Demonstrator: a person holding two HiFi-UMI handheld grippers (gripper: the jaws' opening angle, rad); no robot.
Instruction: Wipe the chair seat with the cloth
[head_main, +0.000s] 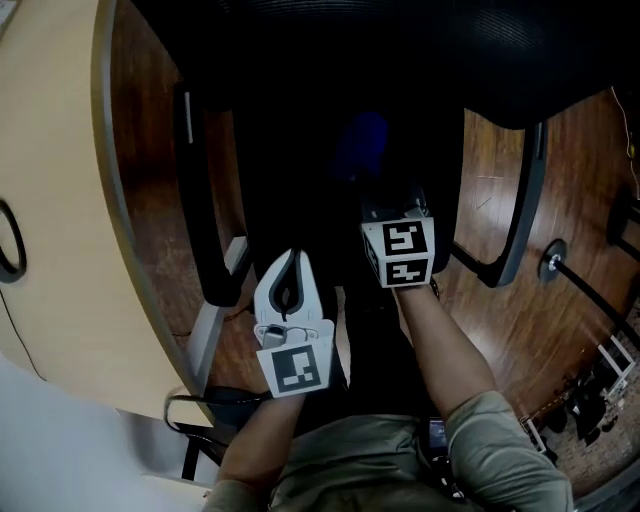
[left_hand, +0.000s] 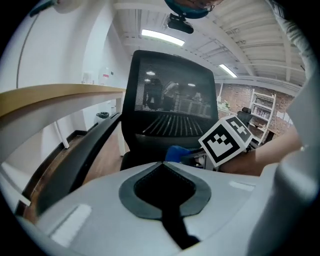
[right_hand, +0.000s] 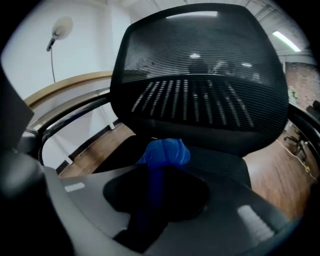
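Jaws of the right gripper (right_hand: 162, 170) stand part-way closed on the cloth (right_hand: 165, 152), a blue wad that runs up between the pads as a narrow strip and bunches into a knot just past the tips. Jaws of the left gripper (left_hand: 162, 165) are pressed together at the tips with nothing between them.

From the cloth outward, the chair seat (right_hand: 220, 162) lies directly ahead of and below the wad, dark and broad, with the mesh backrest (right_hand: 200, 75) rising behind it. Whether the cloth touches the seat cannot be told from any view. In the head view the wad sits over the middle of the seat, between the left armrest (head_main: 200, 200) and the right armrest (head_main: 520, 210), and the right hand is reached well forward while the left gripper hangs back near the seat's front edge, beside the desk (head_main: 60, 200).

The coming move, as I judge it, turns on pressing the wad down and stroking along the seat's front-to-back line; the right hand is the nearer and the only one loaded
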